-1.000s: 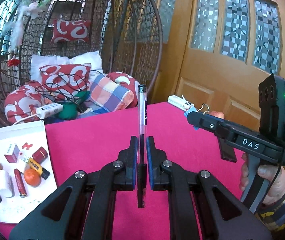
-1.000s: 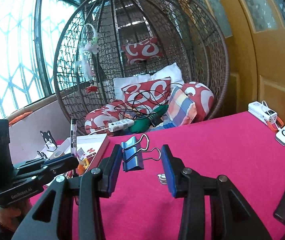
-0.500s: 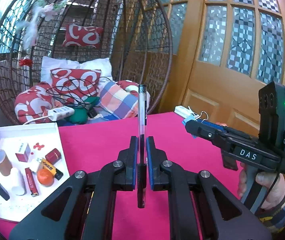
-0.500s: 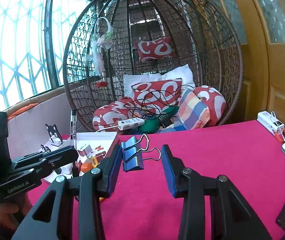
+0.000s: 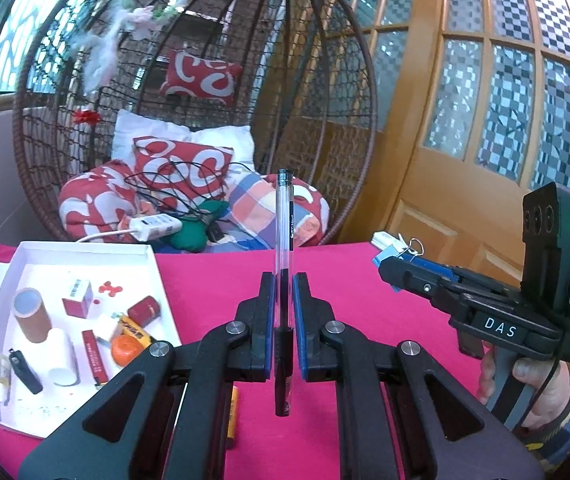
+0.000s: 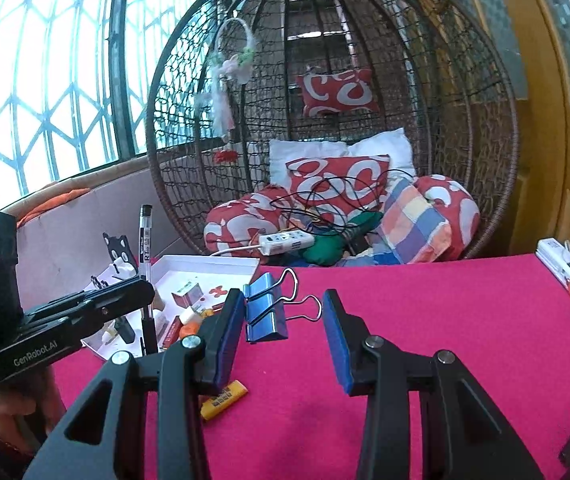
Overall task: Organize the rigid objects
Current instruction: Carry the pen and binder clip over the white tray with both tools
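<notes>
1. While clamped between both blue pads, stands upright in the left tool (image 5: 284, 312): a clear pen (image 5: 284, 240) with a black cap, top end well above the fingers, lower end hanging below them.
2. Sits high above the red counter (image 5: 213, 280), with the white tray (image 5: 85, 250) to the lower left, well apart.
3. Holds small goods in that tray: a cardboard tube (image 5: 31, 318), a white cup (image 5: 61, 356), a small orange ball (image 5: 125, 350), a dark red can (image 5: 145, 310), a red-and-white box (image 5: 79, 298).
4. Rests against the left pad of the right tool (image 6: 283, 334): a blue binder clip (image 6: 265, 312), wire handles reaching toward the opposite pad without touching it.
5. Appears spread rather than squeezed, the right tool; hard to tell what keeps the clip up there.
6. Lies on the counter beneath the right tool: a yellow battery-like piece (image 6: 223, 398).
7. Stands beyond the counter: a wicker egg chair (image 6: 365, 80) full of red-and-white cushions (image 6: 337, 184), with a white power strip (image 6: 285, 242) on them.
</notes>
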`<state>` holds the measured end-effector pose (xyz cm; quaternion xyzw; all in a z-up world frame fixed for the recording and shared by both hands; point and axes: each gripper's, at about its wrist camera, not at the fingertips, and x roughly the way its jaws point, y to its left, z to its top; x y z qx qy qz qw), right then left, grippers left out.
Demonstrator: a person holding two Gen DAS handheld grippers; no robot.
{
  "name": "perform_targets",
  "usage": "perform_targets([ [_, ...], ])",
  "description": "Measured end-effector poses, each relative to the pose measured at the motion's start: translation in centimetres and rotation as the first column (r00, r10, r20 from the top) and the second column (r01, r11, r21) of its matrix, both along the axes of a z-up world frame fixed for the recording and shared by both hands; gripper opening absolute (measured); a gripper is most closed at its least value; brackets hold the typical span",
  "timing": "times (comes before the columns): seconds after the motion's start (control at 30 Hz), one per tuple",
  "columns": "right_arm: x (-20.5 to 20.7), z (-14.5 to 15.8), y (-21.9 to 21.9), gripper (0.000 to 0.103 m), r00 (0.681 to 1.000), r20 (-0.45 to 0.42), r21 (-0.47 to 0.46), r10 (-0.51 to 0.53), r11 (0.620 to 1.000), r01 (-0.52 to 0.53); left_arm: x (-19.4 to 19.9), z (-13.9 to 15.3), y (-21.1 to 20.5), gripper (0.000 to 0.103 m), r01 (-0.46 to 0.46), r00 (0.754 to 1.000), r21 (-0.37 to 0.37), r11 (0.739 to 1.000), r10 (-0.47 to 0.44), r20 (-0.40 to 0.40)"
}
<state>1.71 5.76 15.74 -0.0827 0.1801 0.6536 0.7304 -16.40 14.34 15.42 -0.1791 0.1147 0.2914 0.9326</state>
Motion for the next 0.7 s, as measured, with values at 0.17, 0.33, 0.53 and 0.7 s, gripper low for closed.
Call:
perform_targets([
  [0.17, -1.5, 0.1, 2.0, 0.04, 0.999, 0.014, -0.018, 0.045, 0.999, -0.045, -2.0, -0.1, 1.2, 0.008, -0.04, 0.999, -0.009, 0.999, 0.041, 0.024],
  [0.33, -2.8, 0.4, 4.3, 0.04, 0.996, 0.013, -0.022, 0.092, 0.996, -0.092, -4.6, 0.4, 2.7, 0.008, -0.105, 0.994, -0.003, 0.995, 0.105, 0.035],
  [0.53, -4.6, 0.6, 7.8, 0.04, 0.989, 0.003, -0.053, 0.15, 0.987, -0.15, -7.8, 1.6, 5.5, 0.008, -0.181, 0.983, 0.02, 0.983, 0.18, 0.033],
  [0.7, -6.3, -0.1, 10.9, 0.04, 0.983, 0.005, -0.09, 0.182, 0.979, -0.181, -10.6, 1.9, 10.5, 0.008, -0.238, 0.971, -0.025, 0.971, 0.239, 0.025],
])
